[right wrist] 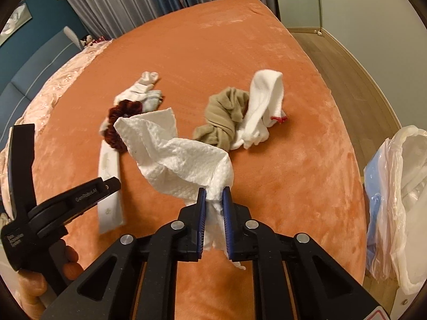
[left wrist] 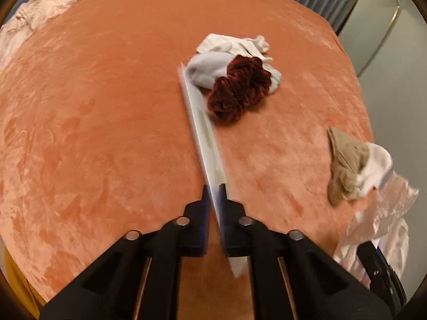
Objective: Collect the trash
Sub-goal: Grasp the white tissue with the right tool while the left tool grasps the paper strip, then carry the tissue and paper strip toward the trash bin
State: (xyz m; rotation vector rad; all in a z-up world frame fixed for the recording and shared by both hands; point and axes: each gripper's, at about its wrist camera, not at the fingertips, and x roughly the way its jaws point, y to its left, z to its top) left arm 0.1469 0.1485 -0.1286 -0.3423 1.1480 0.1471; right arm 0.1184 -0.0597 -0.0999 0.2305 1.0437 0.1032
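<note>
Mid-collection — your right claw pinches the paper towel, left claw clamps the flat wrapper. Next: swing both right to the bin bag.

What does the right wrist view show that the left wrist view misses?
Only the right wrist view: the bin bag beside the bed, the wood floor, and the right tool clamping the paper towel.

Only the left wrist view: the left tool closed on the flat white packet, seen edge-on.

Both: the orange bed, the red scrunchie, the tan sock and the white socks.
</note>
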